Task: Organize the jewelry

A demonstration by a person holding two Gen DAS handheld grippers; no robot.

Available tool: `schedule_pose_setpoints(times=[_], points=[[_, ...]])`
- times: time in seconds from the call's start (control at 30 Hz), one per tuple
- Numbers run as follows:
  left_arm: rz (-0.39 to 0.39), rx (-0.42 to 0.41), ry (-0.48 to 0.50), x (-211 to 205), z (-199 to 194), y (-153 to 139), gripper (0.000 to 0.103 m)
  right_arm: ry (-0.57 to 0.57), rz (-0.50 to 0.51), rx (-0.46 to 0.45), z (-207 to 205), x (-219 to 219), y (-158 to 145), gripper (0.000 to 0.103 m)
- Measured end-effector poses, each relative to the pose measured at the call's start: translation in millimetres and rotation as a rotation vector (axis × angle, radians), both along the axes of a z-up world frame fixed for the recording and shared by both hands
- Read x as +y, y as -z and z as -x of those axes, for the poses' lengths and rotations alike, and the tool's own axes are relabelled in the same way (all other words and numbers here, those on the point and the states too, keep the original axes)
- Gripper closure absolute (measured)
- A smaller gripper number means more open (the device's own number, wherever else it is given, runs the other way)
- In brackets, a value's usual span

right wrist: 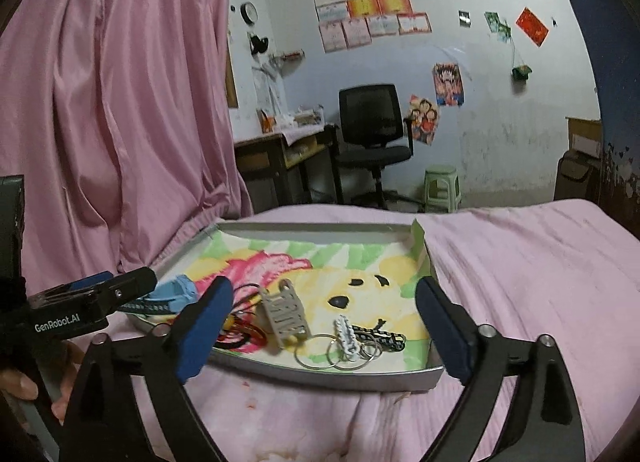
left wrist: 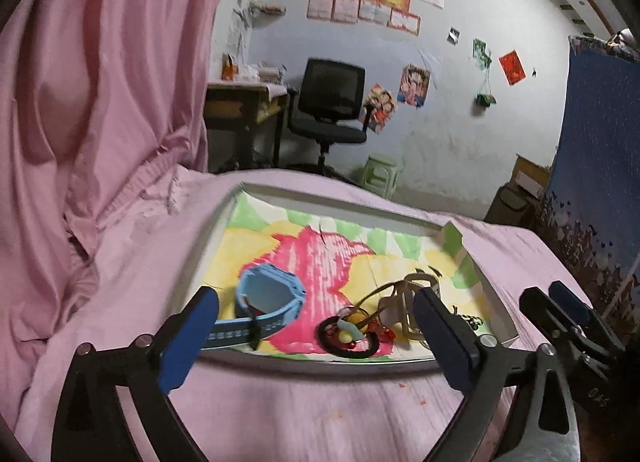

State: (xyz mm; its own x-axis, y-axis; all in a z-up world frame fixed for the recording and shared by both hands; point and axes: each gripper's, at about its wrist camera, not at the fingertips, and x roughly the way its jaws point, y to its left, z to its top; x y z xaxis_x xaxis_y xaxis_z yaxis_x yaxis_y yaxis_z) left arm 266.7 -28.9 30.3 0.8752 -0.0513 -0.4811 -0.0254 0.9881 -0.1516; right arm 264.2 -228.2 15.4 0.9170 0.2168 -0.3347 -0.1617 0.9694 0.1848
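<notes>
1. Two tongs, left (left wrist: 316, 336) and right (right wrist: 324, 328), gape wide and empty just before the tray (right wrist: 320, 376).
2. In the tray we see a blue watch (left wrist: 268, 298), light and bendy; we judge its strap the best hold.
3. The key rings (right wrist: 340, 352) look slippery.
4. We read "GenRobot.AI" on the left tongs.

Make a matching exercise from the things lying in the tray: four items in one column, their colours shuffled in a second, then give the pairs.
Items
1. watch
2. hair tie
3. key rings
4. lettered tag

Colours
A. bare metal
B. light blue
C. beige
D. black ring with red and yellow charms

Pairs: 1-B, 2-D, 3-A, 4-C. All four lie in the tray on the pink sheet.
</notes>
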Motion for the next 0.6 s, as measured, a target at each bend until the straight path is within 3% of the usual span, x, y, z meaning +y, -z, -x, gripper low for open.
schedule_pose_setpoints(times=[0.13, 0.6], points=[[-0.01, -0.051, -0.014, 6, 24, -8, 0.001, -0.005, 0.001, -0.017, 15, 4, -9, 0.005], [-0.029, -0.169, -0.018, 22, 109, -27, 0.0, 0.011, 0.001, -0.097, 88, 15, -31, 0.002]])
